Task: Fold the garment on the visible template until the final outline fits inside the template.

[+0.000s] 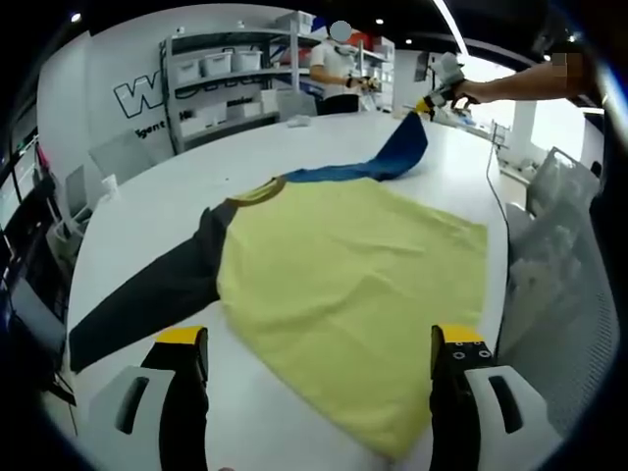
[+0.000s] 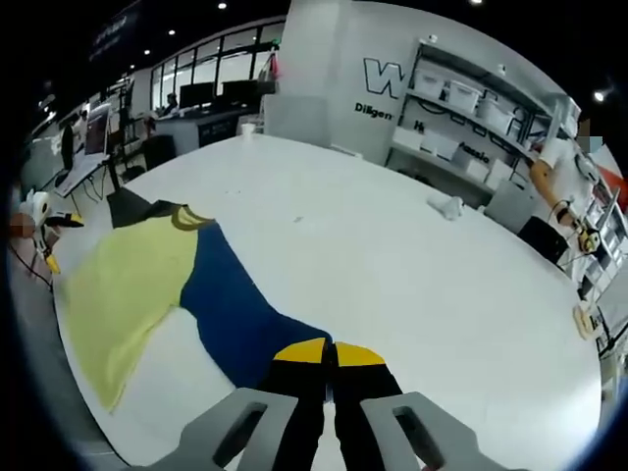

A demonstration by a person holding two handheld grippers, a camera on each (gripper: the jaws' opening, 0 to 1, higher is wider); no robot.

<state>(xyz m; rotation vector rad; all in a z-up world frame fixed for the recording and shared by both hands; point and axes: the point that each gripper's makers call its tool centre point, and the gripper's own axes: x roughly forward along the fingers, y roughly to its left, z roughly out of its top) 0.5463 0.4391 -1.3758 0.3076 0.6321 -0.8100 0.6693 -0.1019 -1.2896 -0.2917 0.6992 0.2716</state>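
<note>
- As seen in the left gripper view, the garment [image 1: 343, 285] lies flat on the white table [image 1: 177, 196]: yellow body nearest the camera, collar [image 1: 257, 191] on the far-left side, hem corner toward the bottom right.
- Dark sleeve [image 1: 147, 294] runs out along the table to the lower left; blue sleeve [image 1: 378, 162] stretches away to the upper right, its tip lifted off the table. The sleeve-to-sleeve line goes diagonally, lower left to upper right.
- Left gripper [image 1: 319, 358]: jaws wide apart, nothing between them, hovering over the near edge of the yellow body.
- Right gripper [image 1: 432, 103] shows far off at the blue sleeve tip, held by a hand [image 1: 469, 93].
- Shelving [image 1: 231, 83] with white bins and a person [image 1: 336, 69] stand behind the table.
- In the right gripper view, the blue sleeve [image 2: 240, 314] runs from the yellow body [image 2: 128, 294] at left straight down into the right gripper [image 2: 330, 355].
- Jaws there are pressed together, clamped on the blue sleeve end.
- Left gripper [image 2: 44, 221] sits at the far left edge; can't tell its jaw gap from here.
</note>
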